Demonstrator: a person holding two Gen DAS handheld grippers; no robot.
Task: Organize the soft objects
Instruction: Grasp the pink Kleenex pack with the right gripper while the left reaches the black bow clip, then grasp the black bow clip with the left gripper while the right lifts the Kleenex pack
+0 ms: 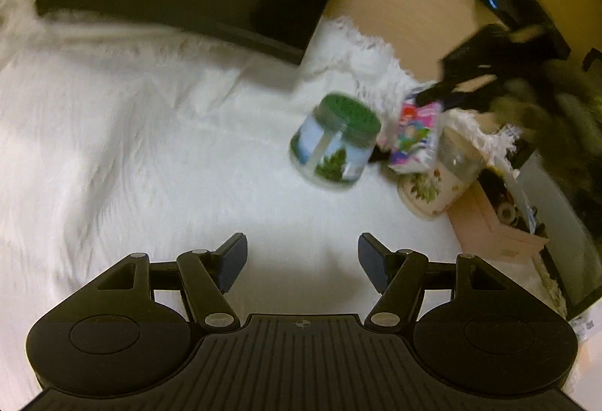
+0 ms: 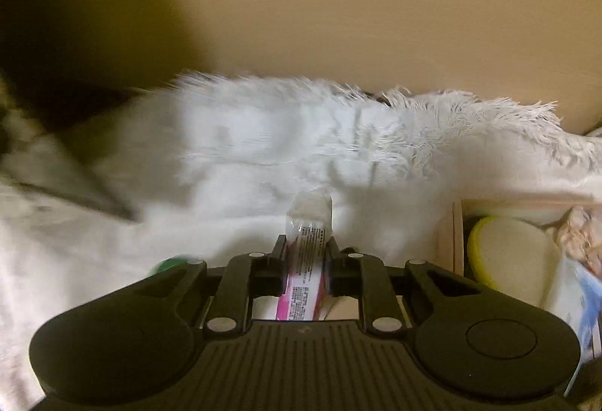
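**Caller:** Right gripper [image 2: 305, 245], jaws clamped tight on a flat pink-and-white plastic packet with small print [image 2: 306, 262]. The packet's clear sealed end pokes out past the fingertips, above the shaggy white fur blanket [image 2: 263, 147].

**Analyst:** And from the left wrist camera you see that same packet [image 1: 415, 138] from its printed cartoon side, pinched at its top by the right gripper [image 1: 438, 91], which is a dark blur coming in from the right.

**Caller:** Left gripper [image 1: 303, 260]?

**Analyst:** Jaws spread wide, nothing between them, hovering over bare blanket [image 1: 150, 147].

**Caller:** What sits around the packet?

**Analyst:** Just left of it, a clear round jar with a green lid and a tree label [image 1: 333, 143], tilted on the fur. Right behind the packet, a cream floral tub with a clear lid [image 1: 436, 185], lying on its side. Whether packet and tub touch, I can't tell through the blur.

**Caller:** And on the right edge?

**Analyst:** A pale pink open cardboard box [image 1: 496, 226] beside the tub. The right wrist view looks into that box [image 2: 457, 241]: a round white sponge pad with a yellow rim [image 2: 508, 256] lies inside. Tan wooden panel [image 2: 376, 15] behind the blanket.
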